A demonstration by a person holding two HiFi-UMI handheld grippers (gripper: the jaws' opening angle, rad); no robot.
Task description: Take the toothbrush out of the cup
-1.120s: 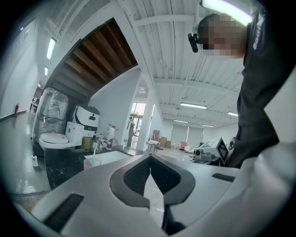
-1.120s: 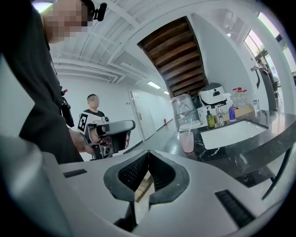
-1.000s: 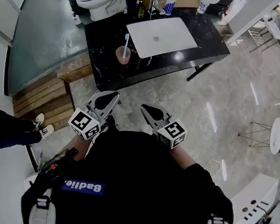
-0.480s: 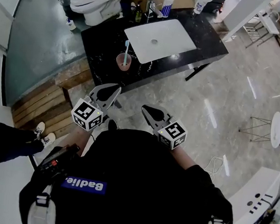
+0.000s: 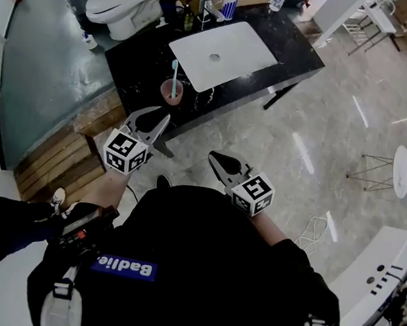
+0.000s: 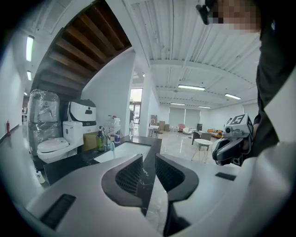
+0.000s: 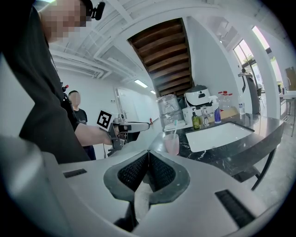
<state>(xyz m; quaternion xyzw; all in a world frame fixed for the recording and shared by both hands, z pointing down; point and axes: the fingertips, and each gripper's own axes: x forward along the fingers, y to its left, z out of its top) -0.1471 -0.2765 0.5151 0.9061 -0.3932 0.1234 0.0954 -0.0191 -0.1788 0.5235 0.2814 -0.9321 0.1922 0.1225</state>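
Both jaw sets hang short of the cup (image 5: 171,90) on the black counter (image 5: 298,56). My left gripper (image 5: 156,115), nearest the cup, has just been opening to a moderate gap with nothing between its jaws, likely readying for the toothbrush (image 5: 174,71) standing in the cup. My right gripper (image 5: 215,157), farther right of the cup, is closed and empty, apparently spare.

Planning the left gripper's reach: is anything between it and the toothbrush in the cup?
Nothing visible does. The left gripper, jaws just opened with nothing between them, faces the toothbrush in the pink cup on the counter.
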